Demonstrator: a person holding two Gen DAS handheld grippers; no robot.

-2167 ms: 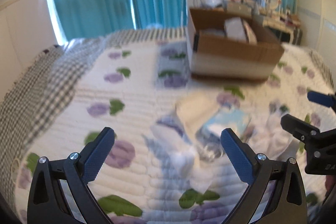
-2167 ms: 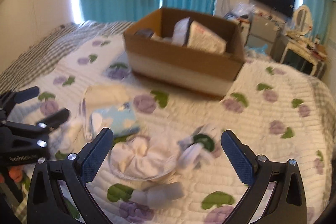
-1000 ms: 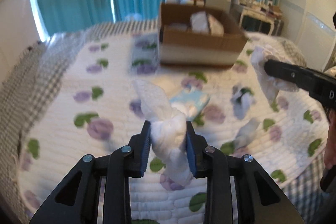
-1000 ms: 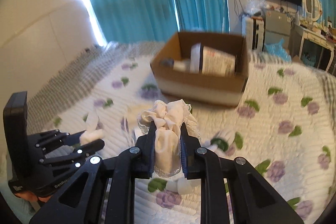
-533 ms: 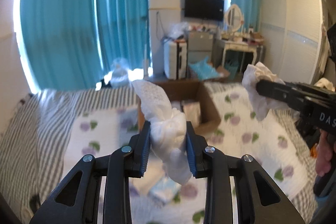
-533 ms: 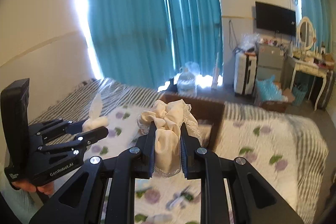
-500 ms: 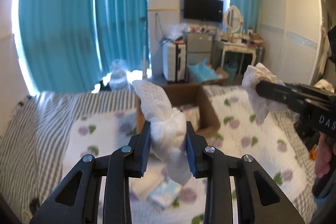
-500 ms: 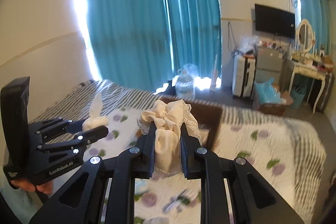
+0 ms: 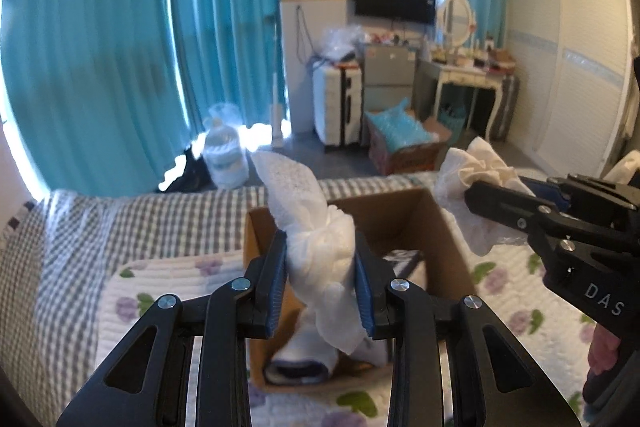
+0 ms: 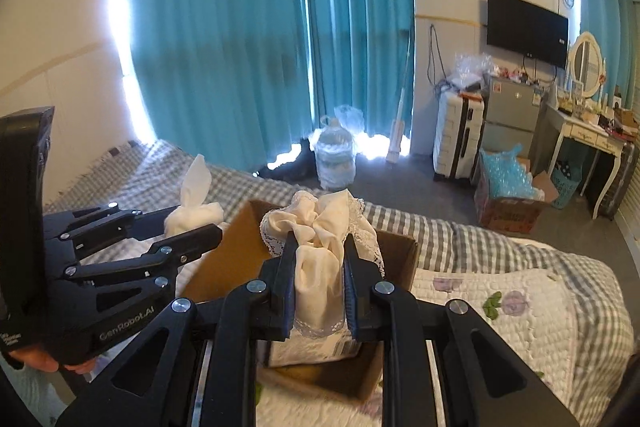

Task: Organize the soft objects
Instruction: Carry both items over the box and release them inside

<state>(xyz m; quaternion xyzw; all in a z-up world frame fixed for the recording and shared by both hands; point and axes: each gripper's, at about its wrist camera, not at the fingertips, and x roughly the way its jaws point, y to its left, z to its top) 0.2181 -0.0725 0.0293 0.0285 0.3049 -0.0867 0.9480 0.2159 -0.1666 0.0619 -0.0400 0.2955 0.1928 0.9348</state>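
My left gripper (image 9: 320, 275) is shut on a knotted white cloth bundle (image 9: 316, 243) and holds it above the open cardboard box (image 9: 452, 247) on the bed. My right gripper (image 10: 318, 279) is shut on a cream lace-trimmed cloth (image 10: 324, 227), also above the box (image 10: 224, 259). Each gripper shows in the other's view: the right one (image 9: 472, 193) with its cream cloth (image 9: 468, 183) at the right, the left one (image 10: 200, 227) with its white bundle (image 10: 196, 203) at the left. Folded items lie inside the box (image 9: 304, 363).
The bed has a floral quilt (image 9: 160, 291) and a grey checked blanket (image 9: 120, 219). Beyond it stand teal curtains (image 10: 260, 27), a water jug (image 10: 334, 159), a white suitcase (image 10: 456, 135), a floor box of blue bags (image 10: 508, 187) and a dressing table (image 10: 588, 135).
Both grippers, each still holding its cloth, have moved forward and now sit over the box, which fills more of the lower view. Earlier, both closed on the cloths lying on the quilt.
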